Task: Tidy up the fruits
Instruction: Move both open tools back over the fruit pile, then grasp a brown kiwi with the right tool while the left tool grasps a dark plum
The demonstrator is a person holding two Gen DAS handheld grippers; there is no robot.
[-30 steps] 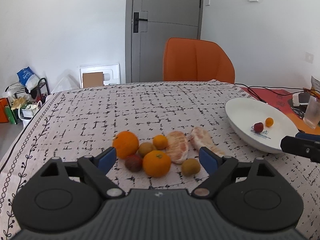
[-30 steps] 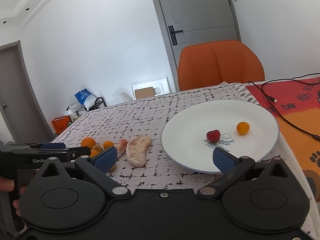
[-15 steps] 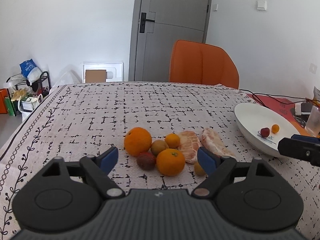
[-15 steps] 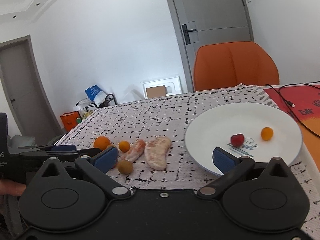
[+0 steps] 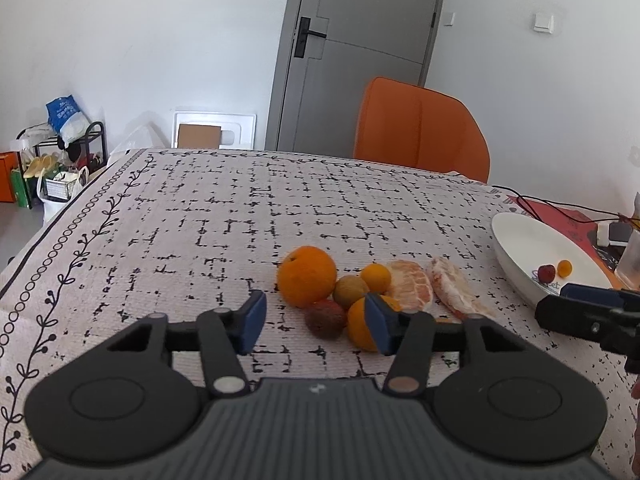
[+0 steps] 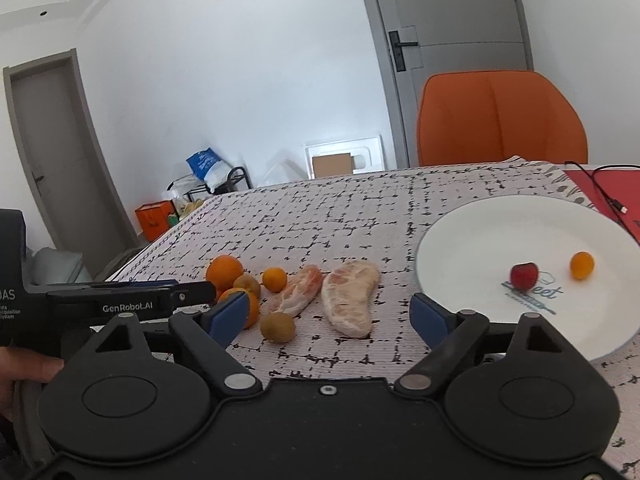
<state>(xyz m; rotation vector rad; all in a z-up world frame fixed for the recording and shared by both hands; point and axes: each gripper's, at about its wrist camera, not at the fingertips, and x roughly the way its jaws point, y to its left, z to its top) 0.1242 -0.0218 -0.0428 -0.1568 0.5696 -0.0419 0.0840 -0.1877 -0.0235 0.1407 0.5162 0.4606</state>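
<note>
**A:** What does the left wrist view show?

**B:** The left gripper [image 5: 314, 320] hangs low over a patterned tablecloth [image 5: 200, 220], jaws spread and holding nothing. Just ahead lies a cluster of fruit: a large orange [image 5: 307, 275], a brownish round fruit [image 5: 350, 291], a small orange [image 5: 376, 278], a dark red fruit [image 5: 325, 319] and a second orange [image 5: 360, 325] partly behind the right fingertip. To their right lie 2 peeled citrus pieces [image 5: 412, 286]. Far right, a white plate [image 5: 524, 240] holds 1 red fruit [image 5: 546, 273] and 1 tiny orange fruit [image 5: 564, 267]. An orange chair [image 5: 420, 132] stands behind the table.

**A:** And the right wrist view?

**B:** The right gripper [image 6: 330, 316] also has its jaws spread wide, empty, above the cloth. Between its fingers lie the 2 peeled pieces and 1 brown fruit [image 6: 278, 327]. The plate sits to the right, well apart from the cluster at left.
</note>
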